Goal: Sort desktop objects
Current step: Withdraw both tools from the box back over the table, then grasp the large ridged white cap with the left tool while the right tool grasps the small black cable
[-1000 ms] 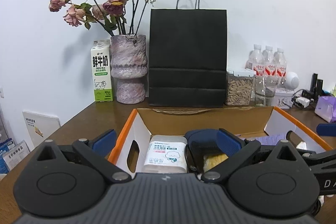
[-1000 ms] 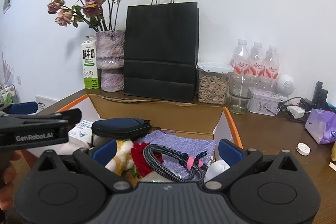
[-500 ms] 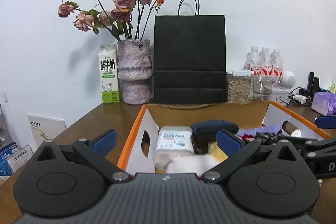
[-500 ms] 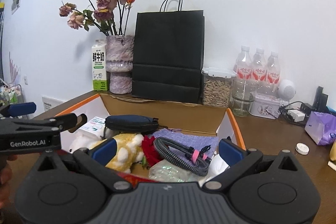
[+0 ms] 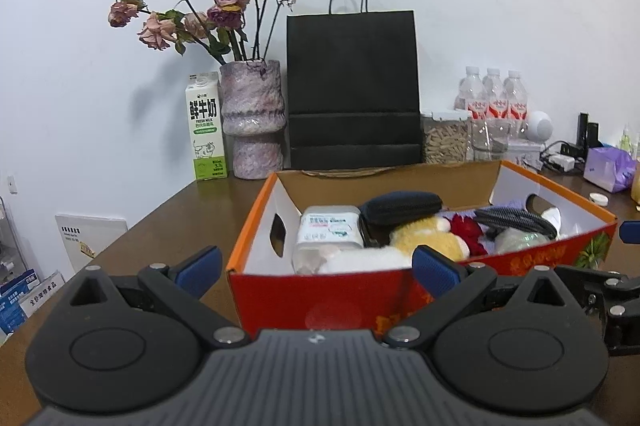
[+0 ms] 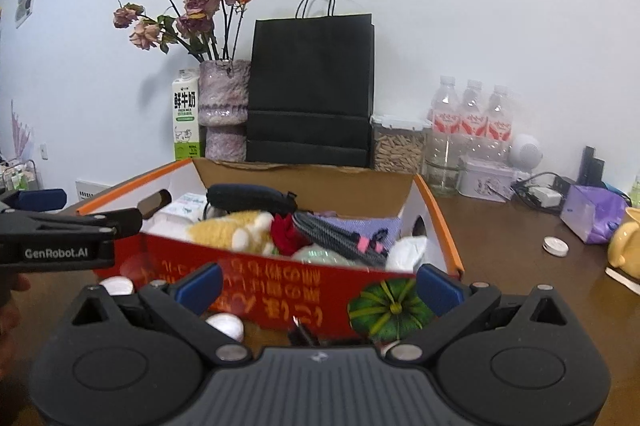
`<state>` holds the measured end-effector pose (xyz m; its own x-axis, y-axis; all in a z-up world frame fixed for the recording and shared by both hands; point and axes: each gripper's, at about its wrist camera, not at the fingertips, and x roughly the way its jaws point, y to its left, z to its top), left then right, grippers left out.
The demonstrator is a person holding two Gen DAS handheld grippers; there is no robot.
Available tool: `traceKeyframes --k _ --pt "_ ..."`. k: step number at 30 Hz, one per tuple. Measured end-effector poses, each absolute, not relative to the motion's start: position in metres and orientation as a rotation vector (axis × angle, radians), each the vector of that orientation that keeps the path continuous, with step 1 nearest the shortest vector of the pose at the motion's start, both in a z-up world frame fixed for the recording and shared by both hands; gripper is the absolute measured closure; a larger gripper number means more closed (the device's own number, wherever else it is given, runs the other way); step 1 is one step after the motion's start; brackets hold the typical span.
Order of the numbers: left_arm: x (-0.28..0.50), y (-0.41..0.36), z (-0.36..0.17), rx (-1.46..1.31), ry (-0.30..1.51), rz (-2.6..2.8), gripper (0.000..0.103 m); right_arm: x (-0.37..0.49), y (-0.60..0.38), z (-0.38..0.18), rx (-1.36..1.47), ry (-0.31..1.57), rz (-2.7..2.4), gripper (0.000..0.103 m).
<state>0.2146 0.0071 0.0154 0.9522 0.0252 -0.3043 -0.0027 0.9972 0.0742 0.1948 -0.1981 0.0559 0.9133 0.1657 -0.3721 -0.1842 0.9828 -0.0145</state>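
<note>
A red and orange cardboard box (image 5: 320, 300) (image 6: 256, 290) stands on the brown table. It holds a wet wipes pack (image 5: 328, 230), a dark blue pouch (image 5: 400, 204) (image 6: 248, 196), a yellow and white plush toy (image 5: 424, 240) (image 6: 236, 232), a red item (image 6: 286, 232), a braided cable (image 6: 340, 240) and purple cloth (image 6: 360, 226). My left gripper (image 5: 316, 266) is open and empty in front of the box's left half. My right gripper (image 6: 318, 282) is open and empty in front of its right half.
Behind the box stand a milk carton (image 5: 206, 126), a vase of dried roses (image 5: 252, 118), a black paper bag (image 5: 354, 90), a seed jar (image 6: 398, 148) and water bottles (image 6: 472, 118). A purple tissue pack (image 6: 592, 212), a yellow mug (image 6: 628, 246) and small white caps (image 6: 556, 246) lie right.
Both grippers have pulled back from above the box toward me, so the box's red front wall now shows. Both stay open and empty.
</note>
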Motion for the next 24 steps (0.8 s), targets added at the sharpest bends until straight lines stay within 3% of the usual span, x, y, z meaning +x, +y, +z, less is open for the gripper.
traceKeyframes --k 24 --pt "0.214 0.022 -0.008 0.063 0.541 0.014 0.0 0.18 -0.225 0.03 -0.005 0.596 0.161 0.0"
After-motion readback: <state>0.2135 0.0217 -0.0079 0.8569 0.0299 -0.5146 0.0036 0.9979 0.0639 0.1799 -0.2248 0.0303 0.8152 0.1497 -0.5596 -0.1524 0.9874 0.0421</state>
